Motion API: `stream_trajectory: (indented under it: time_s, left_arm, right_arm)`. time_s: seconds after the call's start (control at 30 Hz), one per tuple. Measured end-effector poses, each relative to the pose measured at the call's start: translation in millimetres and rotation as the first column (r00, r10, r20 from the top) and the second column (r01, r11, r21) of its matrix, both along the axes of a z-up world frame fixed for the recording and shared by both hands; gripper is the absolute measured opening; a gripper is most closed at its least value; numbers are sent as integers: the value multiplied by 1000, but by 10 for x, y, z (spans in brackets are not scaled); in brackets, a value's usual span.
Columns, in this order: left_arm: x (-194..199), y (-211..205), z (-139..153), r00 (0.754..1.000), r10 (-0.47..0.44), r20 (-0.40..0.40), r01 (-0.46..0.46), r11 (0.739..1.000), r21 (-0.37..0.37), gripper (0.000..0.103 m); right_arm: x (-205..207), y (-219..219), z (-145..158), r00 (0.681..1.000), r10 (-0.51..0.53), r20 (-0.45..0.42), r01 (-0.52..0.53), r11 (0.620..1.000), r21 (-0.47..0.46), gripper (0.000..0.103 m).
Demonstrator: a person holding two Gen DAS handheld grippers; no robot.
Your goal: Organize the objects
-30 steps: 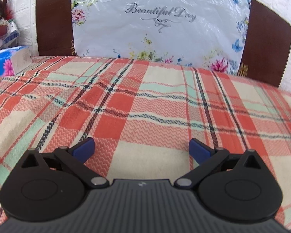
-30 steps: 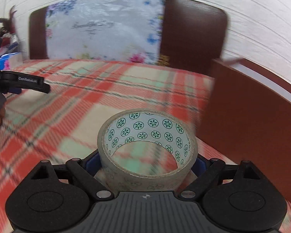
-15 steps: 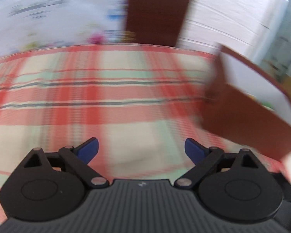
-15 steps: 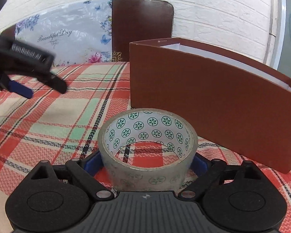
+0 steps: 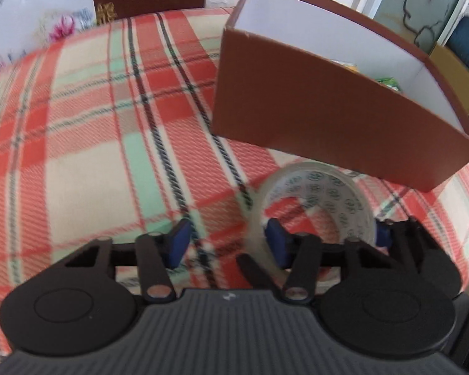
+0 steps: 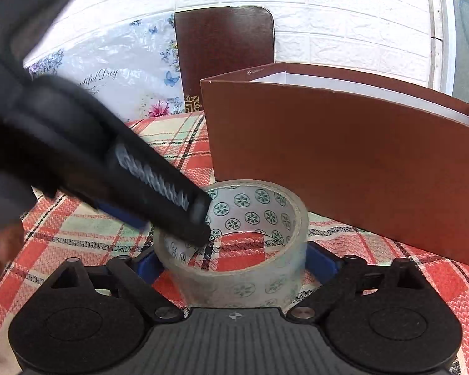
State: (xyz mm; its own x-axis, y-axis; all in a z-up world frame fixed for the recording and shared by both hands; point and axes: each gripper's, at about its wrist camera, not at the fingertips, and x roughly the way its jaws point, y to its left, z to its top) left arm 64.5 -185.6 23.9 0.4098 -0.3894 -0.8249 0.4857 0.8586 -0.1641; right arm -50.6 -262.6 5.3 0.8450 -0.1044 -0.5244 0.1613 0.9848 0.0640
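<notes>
The right gripper (image 6: pixel 233 264) clamps a roll of clear tape (image 6: pixel 234 237) between its blue pads, the roll standing on the plaid cloth (image 5: pixel 87 156) just in front of the open brown box (image 5: pixel 334 115) at twelve o'clock. The left gripper (image 5: pixel 228 240) comes in from nine o'clock with jaws parted — one finger (image 5: pixel 276 243) reaches inside the roll's core, the other pad outside it. Green packets (image 5: pixel 387 81) lie in the box.
</notes>
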Motion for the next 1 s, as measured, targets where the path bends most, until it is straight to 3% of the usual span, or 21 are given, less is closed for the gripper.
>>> stream_trajectory:
  time_s: [0.03, 0.07, 0.2, 0.33, 0.53, 0.6, 0.63, 0.67, 0.7, 0.8, 0.9, 1.0]
  left_arm:
    - [-14, -1, 28, 1000, -17, -9, 17, 1000, -19, 27]
    - [-42, -6, 83, 999, -33, -15, 32, 999, -33, 20]
    - [-253, -6, 545, 984, -74, 160, 85, 995, -57, 20]
    - [-231, -164, 945, 962, -98, 256, 131, 985, -116, 21]
    - [19, -619, 1158, 933, -129, 335, 168, 982, -91, 23]
    - [95, -774, 1163, 928, -123, 352, 163, 983, -85, 25]
    - [118, -839, 1169, 924, -115, 364, 154, 985, -80, 34]
    - [174, -887, 1139, 918, -100, 384, 138, 988, -73, 55]
    - [198, -911, 1119, 912, -68, 405, 102, 993, -63, 63]
    - [295, -923, 1056, 920, -3, 392, 21, 999, -41, 66]
    - [258, -858, 1019, 922, 0, 388, 13, 999, -32, 66]
    - [183, -801, 972, 922, 2, 387, 4, 1000, -15, 67]
  right_arm:
    - [-3, 20, 4, 1000, 0, 6, 0, 1000, -13, 90]
    - [-16, 42, 17, 1000, 11, 20, -11, 1000, -23, 90]
    - [-243, 126, 248, 980, 18, 197, -1, 996, -86, 90]
    - [-262, -26, 551, 941, -33, 336, 72, 992, -102, 90]
    - [89, -472, 832, 924, -77, 374, 132, 984, -122, 90]
    - [267, -642, 845, 928, -102, 358, 151, 982, -111, 90]
    - [379, -734, 834, 929, -121, 349, 166, 981, -102, 91]
    - [499, -814, 814, 935, -136, 328, 176, 980, -95, 91]
    - [590, -931, 777, 946, -149, 288, 181, 980, -88, 91]
    - [824, -1082, 639, 960, -174, 219, 195, 978, -76, 91]
    - [675, -977, 661, 937, -155, 313, 202, 971, -124, 95]
    - [598, -872, 603, 934, -150, 323, 211, 964, -161, 95]
